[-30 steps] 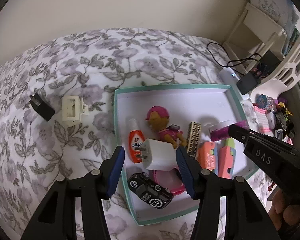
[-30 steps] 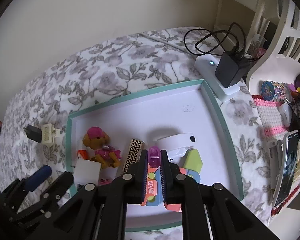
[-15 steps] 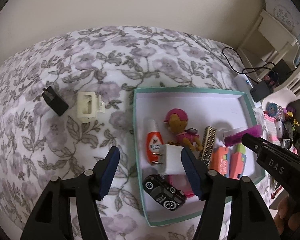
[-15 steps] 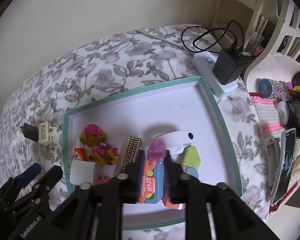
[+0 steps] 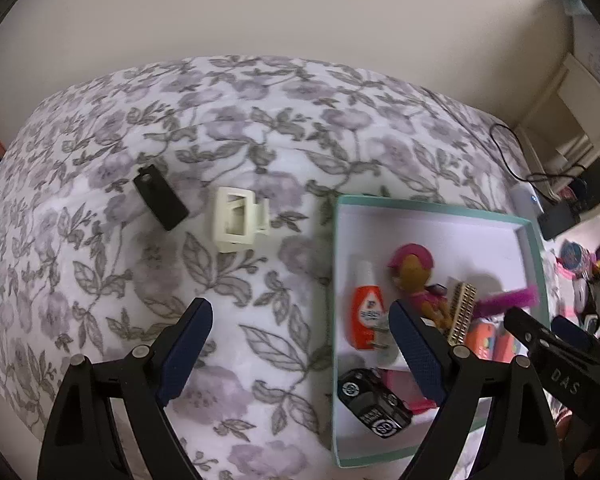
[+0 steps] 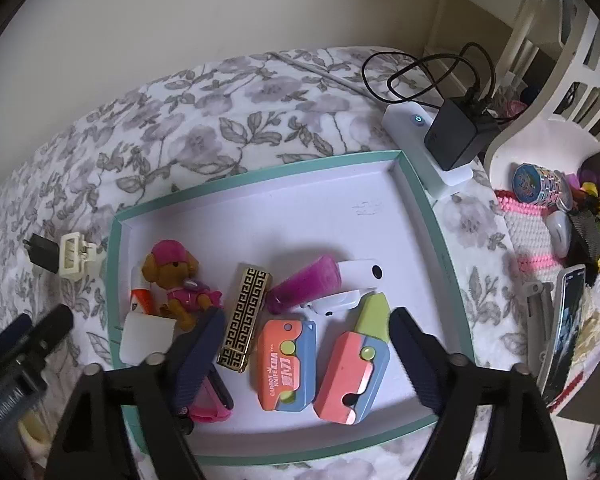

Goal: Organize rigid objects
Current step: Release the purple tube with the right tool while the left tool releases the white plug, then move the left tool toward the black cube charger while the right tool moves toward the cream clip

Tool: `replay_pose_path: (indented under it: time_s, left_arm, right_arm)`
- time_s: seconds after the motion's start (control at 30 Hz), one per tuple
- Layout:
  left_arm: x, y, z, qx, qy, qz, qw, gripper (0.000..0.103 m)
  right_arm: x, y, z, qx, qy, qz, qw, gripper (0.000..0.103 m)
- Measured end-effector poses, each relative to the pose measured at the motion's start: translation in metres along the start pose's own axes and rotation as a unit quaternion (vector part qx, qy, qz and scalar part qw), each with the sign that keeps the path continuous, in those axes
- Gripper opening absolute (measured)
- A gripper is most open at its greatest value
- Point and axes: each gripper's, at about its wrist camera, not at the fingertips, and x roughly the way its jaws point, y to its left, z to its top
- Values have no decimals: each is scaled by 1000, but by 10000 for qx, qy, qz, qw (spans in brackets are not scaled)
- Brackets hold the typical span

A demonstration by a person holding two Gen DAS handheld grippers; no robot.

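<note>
While both claws stand over the floral bedspread (image 5: 260, 128), the scene reads so:

Left claw (image 5: 300, 344): wide apart, its jaws have just been opening, nothing between the pads; it hangs over bare bedspread just outside the tray's left rim.
Right claw (image 6: 306, 346): wide apart, its jaws have just been opening; two carrot-knife toys (image 6: 286, 364) lie between the pads, not pressed.
Teal-rimmed tray (image 6: 432, 216): lies on the bed near its right edge.
Tray contents: puppy figure (image 6: 178, 280), gold-patterned bar (image 6: 244, 316), magenta tube (image 6: 304, 284), white charger plug (image 6: 148, 338), orange-and-white bottle (image 5: 366, 308), black toy car (image 5: 374, 402).
Outside the tray: cream hair clip (image 5: 238, 220) and black adapter (image 5: 160, 196), side by side on the bedspread left of the tray's left rim.
</note>
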Motion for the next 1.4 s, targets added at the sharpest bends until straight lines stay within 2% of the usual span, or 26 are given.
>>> replay_pose_path:
  time_s: [0.1,0.13,0.2,0.4,0.57,0.8,1.03,1.2,1.4]
  left_arm:
    - [2,8,1,-91,-32,106,9999,91]
    - [2,11,2,-127,-43,143,9998,92]
    - [3,19,3,-226,-66,206,9995,98]
    - [2,46,9,-568,-130,298,9979,98]
    - [-1,77,13,-966,-192,313,9946,98]
    - [-11,124,17,-1495,-315,503,9870,98]
    - [-16,171,14,-1948,-408,810,9766,98]
    - [-17,199,9,-2262,-414,797,9699,98]
    - [-18,212,11,-2395,-520,703,9670,98]
  right_arm:
    - [1,1,0,-24,-9,-24,10000,93]
    - [1,1,0,-24,-15,-34,10000,98]
    - [2,1,0,-13,-25,-43,10000,101]
    - [0,2,0,59,-82,27,9999,101]
    - [-5,13,1,-121,-191,63,9997,101]
    - [-18,50,-2,-518,-488,392,9967,101]
    - [-21,89,-9,-892,-507,671,9925,101]
    - [-18,105,-13,-994,-474,750,9911,101]
    - [-20,126,-10,-1048,-560,1080,9870,101]
